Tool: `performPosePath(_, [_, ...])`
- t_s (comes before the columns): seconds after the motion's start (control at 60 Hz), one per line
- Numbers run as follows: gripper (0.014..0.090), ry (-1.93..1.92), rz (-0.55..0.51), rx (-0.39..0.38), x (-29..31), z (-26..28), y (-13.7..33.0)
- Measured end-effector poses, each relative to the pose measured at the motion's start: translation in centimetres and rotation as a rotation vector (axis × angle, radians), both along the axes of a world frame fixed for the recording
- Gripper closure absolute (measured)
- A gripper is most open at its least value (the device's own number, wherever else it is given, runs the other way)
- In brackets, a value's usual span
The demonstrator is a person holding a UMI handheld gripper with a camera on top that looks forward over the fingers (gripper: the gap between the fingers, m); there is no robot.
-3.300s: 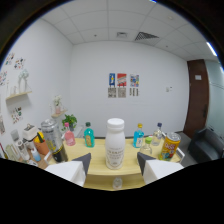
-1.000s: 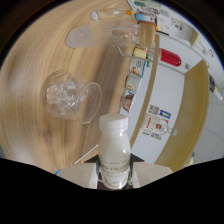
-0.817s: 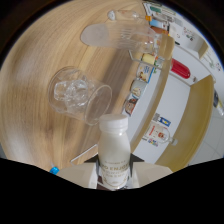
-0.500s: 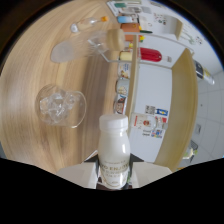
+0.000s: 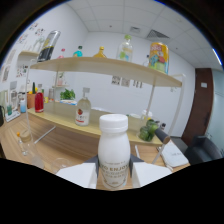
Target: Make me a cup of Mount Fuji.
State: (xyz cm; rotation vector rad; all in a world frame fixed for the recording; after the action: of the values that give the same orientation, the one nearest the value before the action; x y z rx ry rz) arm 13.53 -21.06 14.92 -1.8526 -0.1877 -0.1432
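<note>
A white plastic bottle (image 5: 114, 150) with a white cap and dark lettering stands upright between my fingers. My gripper (image 5: 114, 176) is shut on its lower body, with a white finger (image 5: 79, 175) pressed to each side. Beyond the fingers to the left, clear glasses (image 5: 25, 141) rest on the wooden table (image 5: 75, 145); their contents cannot be made out. Further back on the table stands a clear bottle with a red label (image 5: 82, 111).
A wooden shelf (image 5: 100, 67) spans the view above the table and carries several bottles and a yellow can (image 5: 157, 57). A red bottle (image 5: 38, 101) and other small items stand at the far left. A green object (image 5: 147, 132) sits to the right, with a dark door (image 5: 202, 110) behind.
The held bottle was tipped over the table above a glass with ice. It is now swung back upright, and the view faces the shelf and wall.
</note>
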Motion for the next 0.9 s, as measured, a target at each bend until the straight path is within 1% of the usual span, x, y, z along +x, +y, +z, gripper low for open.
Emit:
performPosePath(0.067, [0.0569,0.086,-0.036,-0.041,0.8,-2.8,0.1])
performPosePath(0.167, [0.0569,0.188,-0.059,-0.080,1.3,-5.6,0.2])
performPosePath(0.367, [0.0562,0.211,-0.029,-0.124,1.0,-8.7,-0.3])
performPosePath(0.433, [0.0558,0.201,-0.021,-0.107,1.0,-8.7,-0.6])
performPosePath(0.633, [0.0551,0.197,-0.031,-0.116,1.1,-9.0,-1.8])
performPosePath(0.683, [0.0547,0.207,-0.045,-0.129,1.2,-9.1,-1.9])
performPosePath(0.75, [0.0534,0.224,-0.065,-0.171,1.3,-9.4,-2.0])
performPosePath(0.767, [0.0511,0.224,-0.068,-0.187,1.3,-9.5,-2.0])
performPosePath(0.8, [0.0437,0.217,-0.079,-0.214,1.4,-9.7,-2.1])
performPosePath(0.883, [0.0218,0.197,-0.110,-0.235,1.6,-8.8,-2.5])
performPosePath(0.9, [0.0184,0.191,-0.119,-0.239,1.7,-8.6,-2.7])
